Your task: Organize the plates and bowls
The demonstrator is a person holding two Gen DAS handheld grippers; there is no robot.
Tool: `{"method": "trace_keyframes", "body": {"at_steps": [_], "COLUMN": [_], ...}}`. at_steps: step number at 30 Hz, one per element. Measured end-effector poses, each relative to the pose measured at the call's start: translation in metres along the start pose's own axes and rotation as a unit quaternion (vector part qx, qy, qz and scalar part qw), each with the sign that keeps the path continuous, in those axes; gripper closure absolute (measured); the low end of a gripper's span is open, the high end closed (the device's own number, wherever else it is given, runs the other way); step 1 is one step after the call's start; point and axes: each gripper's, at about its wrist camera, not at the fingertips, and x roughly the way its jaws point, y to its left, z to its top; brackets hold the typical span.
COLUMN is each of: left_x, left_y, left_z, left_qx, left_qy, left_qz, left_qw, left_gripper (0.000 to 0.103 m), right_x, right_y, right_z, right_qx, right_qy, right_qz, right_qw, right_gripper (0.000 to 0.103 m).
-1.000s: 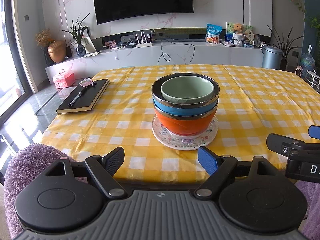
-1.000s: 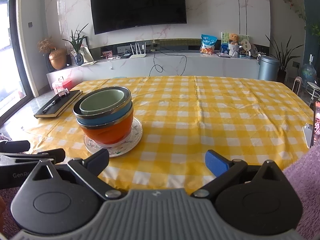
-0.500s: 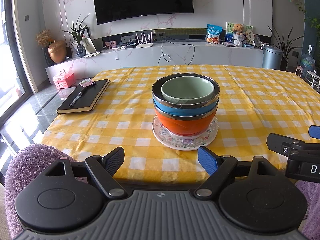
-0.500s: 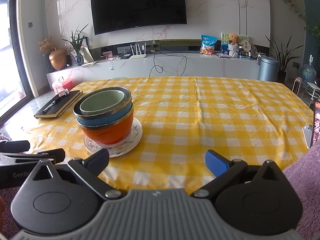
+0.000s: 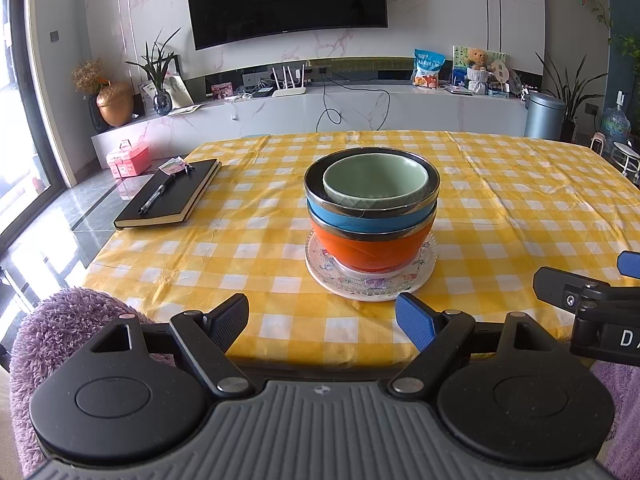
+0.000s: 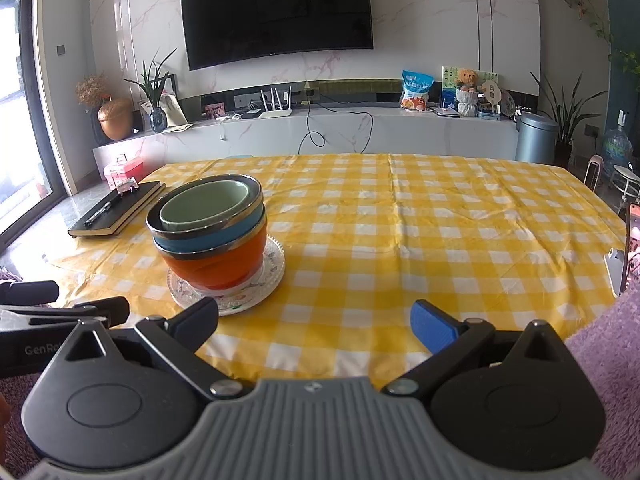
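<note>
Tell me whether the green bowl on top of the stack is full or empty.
Empty. The left wrist view looks down into the green bowl and shows only its bare inner wall; it sits upright, nested in the blue bowl.

bowls (image 5: pixel 371 208) on plate (image 5: pixel 370 286), notebook (image 5: pixel 170 196) left

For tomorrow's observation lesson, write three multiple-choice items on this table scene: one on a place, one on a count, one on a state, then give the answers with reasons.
1. Where does the pen lie?
A. on the black notebook
B. inside the green bowl
C. on the floral plate

2. How many bowls are stacked on the floral plate?
A. one
B. three
C. five

3. In what state are the left gripper and the right gripper?
A. both shut on a bowl
B. one open, one shut
C. both open and holding nothing

Answers:
1 A: the pen rests on the notebook's cover.
2 B: the green bowl sits in the blue bowl, which sits in the orange bowl.
3 C: each pair of fingers stands wide apart, short of the stack.
</note>
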Motion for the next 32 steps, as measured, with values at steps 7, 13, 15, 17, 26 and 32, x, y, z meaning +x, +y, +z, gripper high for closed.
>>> {"method": "trace_keyframes", "body": {"at_steps": [7, 13, 15, 17, 26, 32], "left_x": [-0.0020, -0.0033, -0.0034, -0.0038, -0.0053, -0.0058], "left_y": [0.0012, 0.0012, 0.0009, 0.0004, 0.0000, -0.0006], "left_z": [0.0004, 0.0001, -0.0003, -0.0003, -0.0008, -0.0003], "left_qx": [-0.002, -0.002, -0.002, -0.002, -0.003, -0.006], "left_qy": [-0.001, -0.001, -0.002, -0.003, -0.004, -0.007], "left_qz": [0.002, 0.005, 0.005, 0.004, 0.005, 0.006], "left_qw": [1.0000, 1.0000, 1.0000, 1.0000, 1.0000, 0.9999], "left_gripper": [0.006, 0.006, 0.006, 0.006, 0.006, 0.006], "right_x": [0.0000, 0.0002, 0.0002, 0.0002, 0.0004, 0.0004], "right_y": [-0.0001, 0.0000, 0.0000, 0.0000, 0.0001, 0.0004], "right_z": [-0.0002, -0.0003, -0.0002, -0.0003, -0.0005, -0.0007], "right_qx": [0.000, 0.000, 0.000, 0.000, 0.001, 0.001], "right_qy": [0.000, 0.000, 0.000, 0.000, 0.001, 0.001], "right_qz": [0.000, 0.000, 0.000, 0.000, 0.000, 0.000], "right_qw": [1.000, 1.000, 1.000, 1.000, 1.000, 1.000], "right_gripper": [0.003, 0.003, 0.003, 0.003, 0.003, 0.003]}}
